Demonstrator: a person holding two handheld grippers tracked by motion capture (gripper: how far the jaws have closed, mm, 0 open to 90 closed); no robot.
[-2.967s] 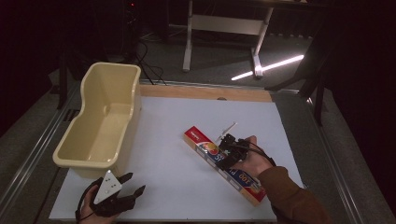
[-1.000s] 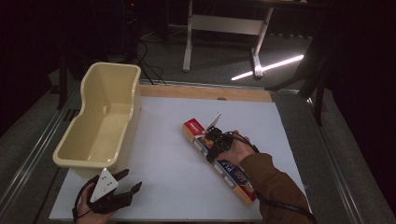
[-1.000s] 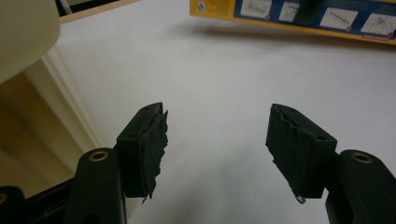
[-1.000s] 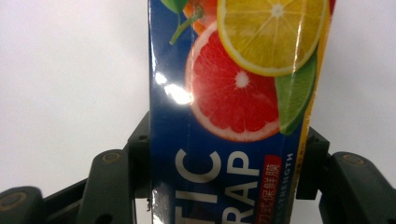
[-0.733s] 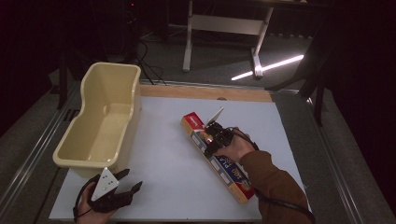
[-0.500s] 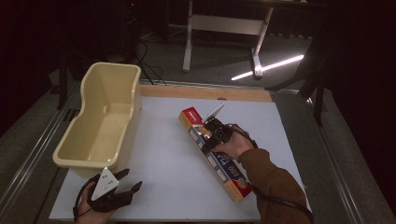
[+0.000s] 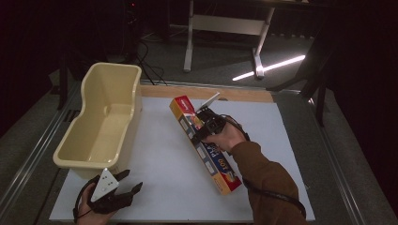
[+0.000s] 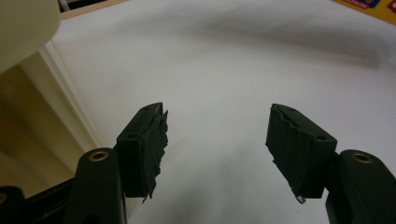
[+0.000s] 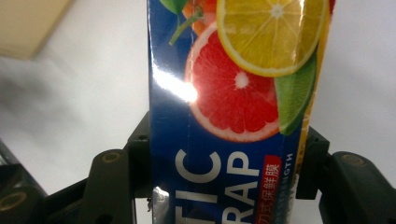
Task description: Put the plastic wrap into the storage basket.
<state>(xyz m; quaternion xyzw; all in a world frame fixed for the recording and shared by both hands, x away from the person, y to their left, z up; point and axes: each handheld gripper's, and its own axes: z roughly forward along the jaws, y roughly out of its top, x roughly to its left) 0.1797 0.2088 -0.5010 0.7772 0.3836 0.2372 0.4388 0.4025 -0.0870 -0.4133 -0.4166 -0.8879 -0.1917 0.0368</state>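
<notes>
While my right claw [image 7: 202, 123] clamps the plastic wrap box [image 7: 206, 150] across its width, its long axis runs far-left to near-right; tub [image 7: 101, 119] lies left; left claw [image 7: 126, 190] gapes idle.

Three cameras: one fixed overhead, one riding on each handheld gripper.

The high view looks forward and down from the person's side onto the white rectangular table top [image 7: 159, 164], taking in its whole surface and the dark floor beyond. The left gripper view sits low and close to that surface, looking along the left gripper [image 8: 217, 140] with a corner of the cream plastic tub [image 8: 23, 18] at its left edge and a sliver of the long blue-and-yellow cardboard plastic-wrap box [image 8: 369, 5] top right. The right gripper view looks along the right gripper [image 9: 226, 158], very near the box's printed face. All three share the box and the table top.
</notes>
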